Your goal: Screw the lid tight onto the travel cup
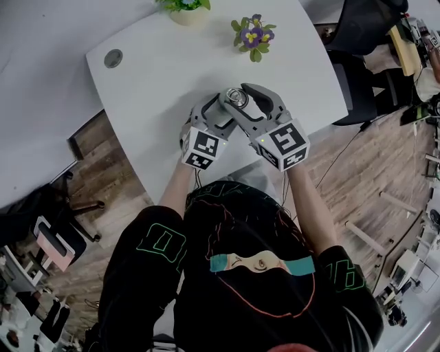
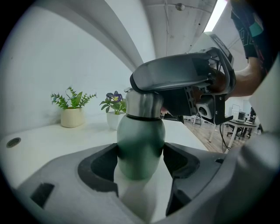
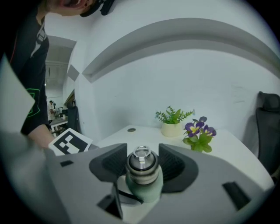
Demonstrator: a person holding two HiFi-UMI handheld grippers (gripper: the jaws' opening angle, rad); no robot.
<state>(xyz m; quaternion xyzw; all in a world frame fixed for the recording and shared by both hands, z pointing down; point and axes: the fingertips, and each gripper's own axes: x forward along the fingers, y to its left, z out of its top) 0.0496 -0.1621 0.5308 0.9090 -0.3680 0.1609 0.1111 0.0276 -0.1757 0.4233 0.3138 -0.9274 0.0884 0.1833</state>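
head view: the steel lid (image 1: 237,97) shows from above near the front edge of the white tabletop (image 1: 158,75), close to the person. the left gripper (image 1: 218,113) comes in low from the left. the right gripper (image 1: 247,96) comes in higher from the right. stacked like this, both can work on one thing without fouling each other. potted flowers (image 1: 253,34) and a green plant (image 1: 184,5) stand well apart at the far side, out of the way.

left gripper view: the jaws are clenched on the green cup (image 2: 141,148), pads pressed on both sides of its belly. the cup stands upright on the tabletop. this low grip looks meant to anchor the body so it cannot spin with the lid. above it the right gripper reaches across at lid height.

right gripper view: the jaws are grasping the lid, one pad against each side of its steel collar, with the small ring on top left free between them. the lid sits level on the cup's neck, with no gap i can see. how tight it is cannot be told from here. holding it across its width gives purchase for twisting, so i judge the screwing is under way, with the lid seated and perhaps not yet snug.
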